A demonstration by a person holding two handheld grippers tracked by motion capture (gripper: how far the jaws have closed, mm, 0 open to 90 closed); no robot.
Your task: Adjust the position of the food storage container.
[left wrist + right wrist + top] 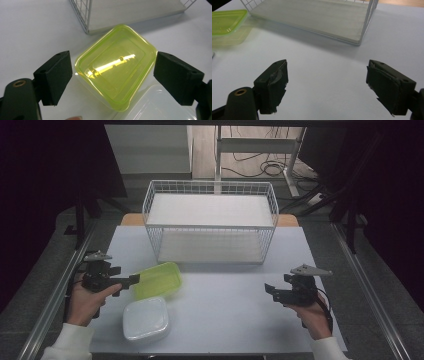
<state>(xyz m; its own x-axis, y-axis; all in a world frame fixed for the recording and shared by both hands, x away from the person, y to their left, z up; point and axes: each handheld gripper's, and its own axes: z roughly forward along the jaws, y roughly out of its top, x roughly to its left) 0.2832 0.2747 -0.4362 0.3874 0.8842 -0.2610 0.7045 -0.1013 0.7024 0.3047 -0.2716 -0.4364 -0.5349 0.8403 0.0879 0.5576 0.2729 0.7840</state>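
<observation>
Green container (157, 280) was the thing you were after: a translucent lime box with its lid on, sitting flat on the table (235, 310) just in front of the wire basket's (210, 222) near-left corner. Your left gripper (131, 280) sat at that box's left side with its jaws spread wide; in the left gripper view the green container (116, 75) lay between the two black pads, one off each side, and neither pad touched it. Just nearer you than the green box, almost against it, lay a white container (145, 318), also lidded, its corner showing at the lower right of the left gripper view (160, 105).

Well to the right of the green box, your right gripper (270, 292) hovered over bare table, jaws likewise wide apart and holding nothing; the green container (227, 18) was off at the far left of its view, with the basket's lower shelf (317, 17) beyond.

My judgement of the risks: the lid was smooth and glossy, so a pinch across the rounded corners could have let the box twist or squirt out. Closing too low could have caught the white container with the near pad and dragged it along. Pushing forward before closing could have shoved the box into the basket's wire.
</observation>
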